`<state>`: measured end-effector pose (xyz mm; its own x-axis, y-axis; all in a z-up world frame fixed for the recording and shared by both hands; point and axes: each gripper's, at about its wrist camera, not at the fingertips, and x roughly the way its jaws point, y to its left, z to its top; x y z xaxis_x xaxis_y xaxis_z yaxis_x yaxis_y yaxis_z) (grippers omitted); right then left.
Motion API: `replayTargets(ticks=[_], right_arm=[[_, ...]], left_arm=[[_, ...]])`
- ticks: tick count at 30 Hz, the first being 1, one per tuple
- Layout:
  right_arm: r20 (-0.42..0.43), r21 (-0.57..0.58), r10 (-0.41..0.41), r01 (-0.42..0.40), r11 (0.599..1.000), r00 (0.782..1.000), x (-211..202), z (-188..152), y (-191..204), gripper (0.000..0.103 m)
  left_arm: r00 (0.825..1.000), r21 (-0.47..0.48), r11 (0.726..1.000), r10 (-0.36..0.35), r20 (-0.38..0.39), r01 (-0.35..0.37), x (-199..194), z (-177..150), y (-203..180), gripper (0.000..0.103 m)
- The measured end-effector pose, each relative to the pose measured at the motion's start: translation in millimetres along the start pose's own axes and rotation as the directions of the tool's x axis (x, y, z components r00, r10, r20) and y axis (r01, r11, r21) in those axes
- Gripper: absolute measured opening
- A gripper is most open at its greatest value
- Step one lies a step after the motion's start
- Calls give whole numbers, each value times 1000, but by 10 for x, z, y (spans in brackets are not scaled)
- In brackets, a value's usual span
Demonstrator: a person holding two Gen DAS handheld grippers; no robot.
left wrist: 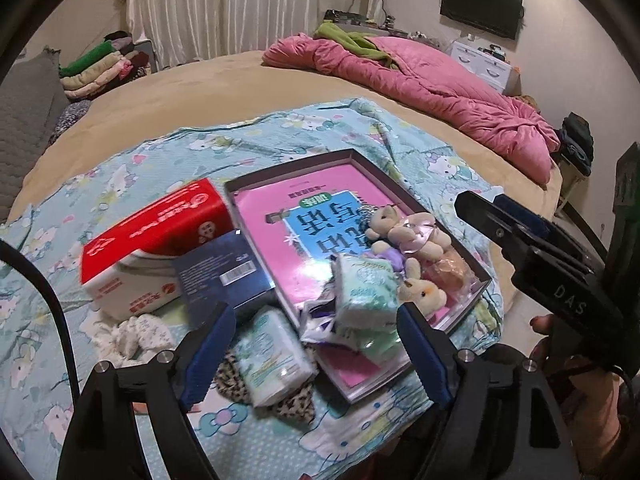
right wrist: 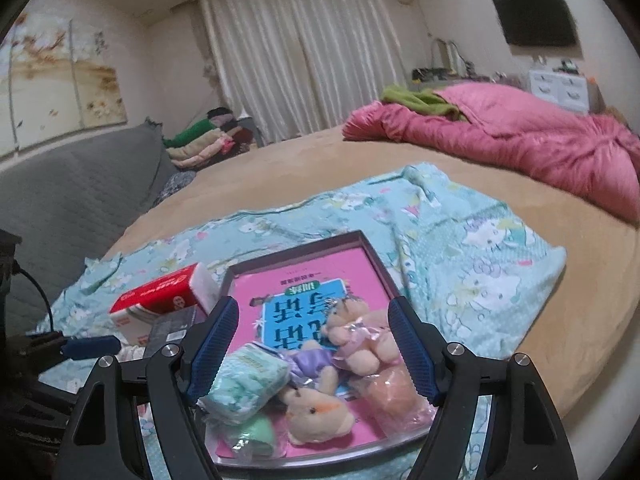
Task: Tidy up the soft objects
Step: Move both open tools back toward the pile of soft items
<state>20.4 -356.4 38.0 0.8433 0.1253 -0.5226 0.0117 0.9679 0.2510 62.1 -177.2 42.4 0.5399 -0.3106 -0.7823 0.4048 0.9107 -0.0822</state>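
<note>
A shallow box (left wrist: 356, 158) (right wrist: 304, 246) with a pink and blue book in it lies on a Hello Kitty blanket (left wrist: 248, 140). In the box are small plush bears (left wrist: 404, 232) (right wrist: 356, 336), a rabbit plush (right wrist: 316, 412) and a green tissue pack (left wrist: 366, 288) (right wrist: 248, 380). Another tissue pack (left wrist: 276, 356) lies outside the box on a leopard cloth (left wrist: 296, 402). My left gripper (left wrist: 316, 344) is open above these packs, empty. My right gripper (right wrist: 312, 344) is open above the box's plush toys, empty; it shows at the right of the left wrist view (left wrist: 516, 224).
A red and white tissue box (left wrist: 152, 236) and a dark blue card box (left wrist: 224, 268) lie left of the box. A white cloth (left wrist: 132, 336) lies near them. A pink quilt (left wrist: 420, 84) is at the bed's far side, folded clothes (left wrist: 100, 64) at the far left.
</note>
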Motion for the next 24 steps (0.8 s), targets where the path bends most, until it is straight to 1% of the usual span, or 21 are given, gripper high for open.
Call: replayTargets(ticks=[6, 11, 16, 20, 24], right_arm=[[8, -64, 38, -38, 997, 999, -107, 55, 308, 78], [10, -113, 78, -76, 991, 997, -178, 81, 568, 78], [2, -162, 98, -96, 982, 995, -225, 71, 770, 78], [3, -206, 103, -101, 973, 995, -266, 68, 914, 78], [2, -233, 109, -105, 967, 994, -290, 52, 1008, 78]], left_arm=[[999, -16, 999, 35, 26, -35, -193, -62, 160, 82], [998, -41, 998, 43, 44, -41, -315, -97, 284, 83], [996, -54, 997, 65, 56, -62, -409, -115, 425, 83], [994, -100, 992, 89, 68, -82, -499, -117, 646, 83], [988, -162, 980, 129, 86, -114, -607, -122, 934, 83]])
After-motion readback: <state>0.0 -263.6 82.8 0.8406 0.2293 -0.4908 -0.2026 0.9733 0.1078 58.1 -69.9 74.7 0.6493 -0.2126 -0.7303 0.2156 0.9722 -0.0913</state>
